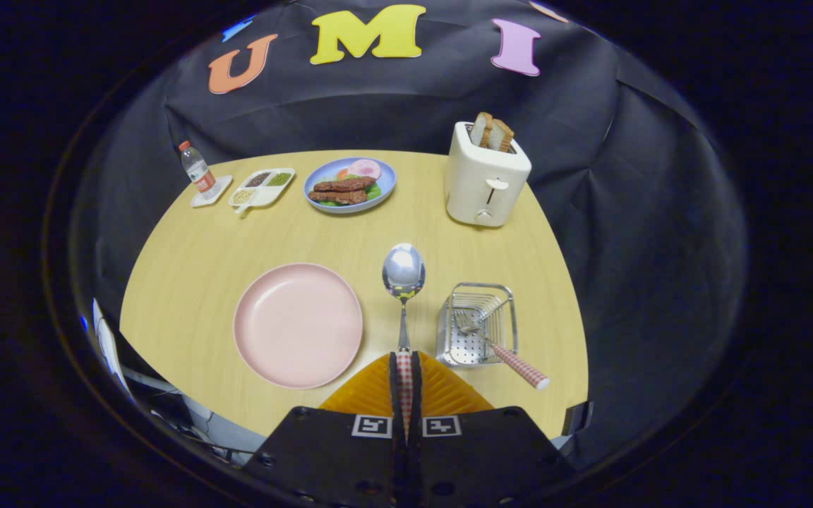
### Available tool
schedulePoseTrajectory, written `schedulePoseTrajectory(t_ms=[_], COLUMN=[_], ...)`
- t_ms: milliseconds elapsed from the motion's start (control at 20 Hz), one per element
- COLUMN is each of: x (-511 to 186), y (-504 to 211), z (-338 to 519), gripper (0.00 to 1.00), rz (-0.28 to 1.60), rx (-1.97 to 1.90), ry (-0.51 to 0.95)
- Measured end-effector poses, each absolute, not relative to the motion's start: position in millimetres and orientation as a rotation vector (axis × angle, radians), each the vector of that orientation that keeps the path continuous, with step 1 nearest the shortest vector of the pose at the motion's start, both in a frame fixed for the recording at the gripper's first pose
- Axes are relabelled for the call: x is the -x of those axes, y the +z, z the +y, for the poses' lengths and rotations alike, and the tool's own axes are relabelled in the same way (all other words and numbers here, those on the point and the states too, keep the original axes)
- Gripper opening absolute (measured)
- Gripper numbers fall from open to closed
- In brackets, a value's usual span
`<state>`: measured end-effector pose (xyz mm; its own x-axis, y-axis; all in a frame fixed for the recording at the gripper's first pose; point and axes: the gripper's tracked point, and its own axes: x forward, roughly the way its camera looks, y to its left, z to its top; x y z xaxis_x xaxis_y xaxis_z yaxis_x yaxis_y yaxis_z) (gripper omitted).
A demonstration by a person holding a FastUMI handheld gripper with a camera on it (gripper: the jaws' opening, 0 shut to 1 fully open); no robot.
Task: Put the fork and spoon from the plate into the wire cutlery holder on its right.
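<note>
One item left to place: the polished steel spoon with a red-checked handle (404, 282), clenched by its handle between both fingers of the gripper (404, 363), bowl held above the table between the empty round pink plate (298, 325) and the chrome wire cutlery holder (478, 324). The matching checked-handle fork (502, 348) already leans in the holder.

Risks, judged: the thin handle could pivot in the grip; the bowl could catch the rim or knock the fork.

Legible writing: none.

The camera rides on the tongs (404, 363), up high, looking forward and down over the whole desk (188, 282) toward the wall.
</note>
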<state>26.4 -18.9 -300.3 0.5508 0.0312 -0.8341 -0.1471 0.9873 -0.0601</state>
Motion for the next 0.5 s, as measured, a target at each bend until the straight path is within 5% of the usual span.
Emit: schedulePoseTrajectory(t_ms=[500], x=[-31.0], y=[-294.4], z=[-95.9], gripper=[0.01], rz=[1.153], rx=[0.203], ry=[0.135])
